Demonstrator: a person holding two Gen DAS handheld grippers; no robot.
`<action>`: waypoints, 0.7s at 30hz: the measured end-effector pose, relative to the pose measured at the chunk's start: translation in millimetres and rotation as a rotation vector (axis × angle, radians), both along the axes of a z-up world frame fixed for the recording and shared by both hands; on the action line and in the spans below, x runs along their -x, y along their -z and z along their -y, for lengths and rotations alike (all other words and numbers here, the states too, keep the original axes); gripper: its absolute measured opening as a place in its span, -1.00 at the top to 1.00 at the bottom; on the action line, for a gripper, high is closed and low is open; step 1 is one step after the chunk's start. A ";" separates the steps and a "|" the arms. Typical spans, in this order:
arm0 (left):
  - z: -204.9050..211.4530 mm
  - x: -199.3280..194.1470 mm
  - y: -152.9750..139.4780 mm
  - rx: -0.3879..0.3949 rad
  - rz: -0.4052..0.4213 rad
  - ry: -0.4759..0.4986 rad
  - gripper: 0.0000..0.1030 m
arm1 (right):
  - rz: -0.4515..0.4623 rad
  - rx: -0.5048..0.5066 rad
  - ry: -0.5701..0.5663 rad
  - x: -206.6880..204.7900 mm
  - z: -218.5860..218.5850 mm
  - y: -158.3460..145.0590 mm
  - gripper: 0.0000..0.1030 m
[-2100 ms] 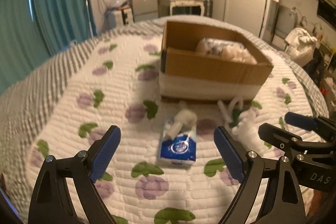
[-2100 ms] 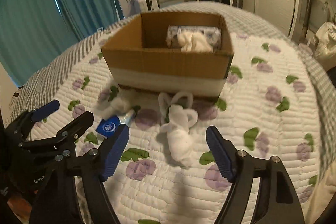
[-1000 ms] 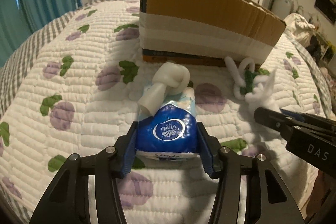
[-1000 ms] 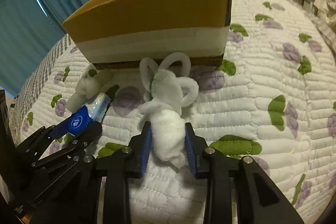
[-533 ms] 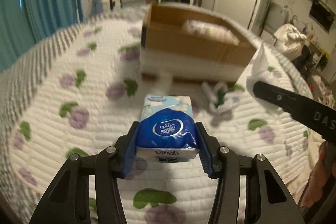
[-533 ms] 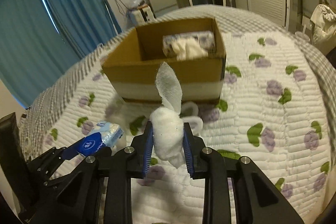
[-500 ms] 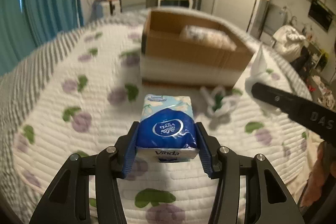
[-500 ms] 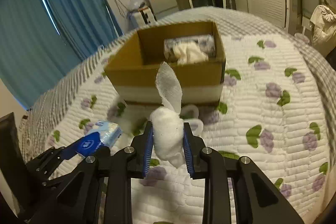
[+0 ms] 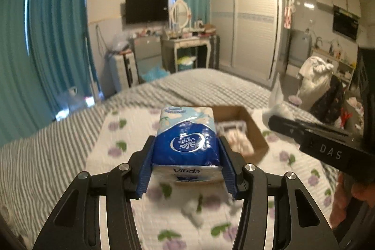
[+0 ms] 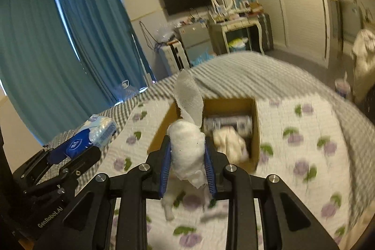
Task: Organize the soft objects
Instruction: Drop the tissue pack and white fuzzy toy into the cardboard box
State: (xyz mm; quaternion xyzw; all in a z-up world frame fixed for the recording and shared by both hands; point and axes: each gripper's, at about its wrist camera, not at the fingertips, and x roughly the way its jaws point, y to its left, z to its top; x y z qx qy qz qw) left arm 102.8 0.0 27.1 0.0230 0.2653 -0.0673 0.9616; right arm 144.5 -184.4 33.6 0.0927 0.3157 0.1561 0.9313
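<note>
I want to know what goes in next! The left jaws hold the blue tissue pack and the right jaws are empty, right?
Not quite. The left gripper does hold the blue tissue pack, but the right gripper is not empty: its jaws are shut on a white cloth, as the right wrist view shows.

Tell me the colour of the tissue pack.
Blue and pale blue tissue pack, clearest in the left wrist view.

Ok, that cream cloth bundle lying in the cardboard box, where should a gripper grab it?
Come from above through the open top of the cardboard box; its walls block the sides. Pinch the cream cloth bundle's bulging middle, probably the easiest part to grip.
</note>
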 end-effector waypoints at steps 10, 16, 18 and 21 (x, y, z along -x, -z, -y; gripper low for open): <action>7.6 -96.8 44.5 0.002 -0.058 0.029 0.03 | -0.015 0.128 -0.054 -88.7 -11.6 3.8 0.49; 15.9 -126.9 72.0 0.000 -0.097 0.036 0.03 | -0.100 0.147 -0.109 -116.7 -16.4 58.0 0.49; 21.7 -128.2 81.3 -0.019 -0.109 0.047 0.03 | -0.123 0.144 -0.118 -120.4 -14.4 77.7 0.49; 31.4 -125.9 89.8 -0.041 -0.114 0.061 0.02 | -0.144 0.120 -0.117 -124.8 -6.7 93.3 0.46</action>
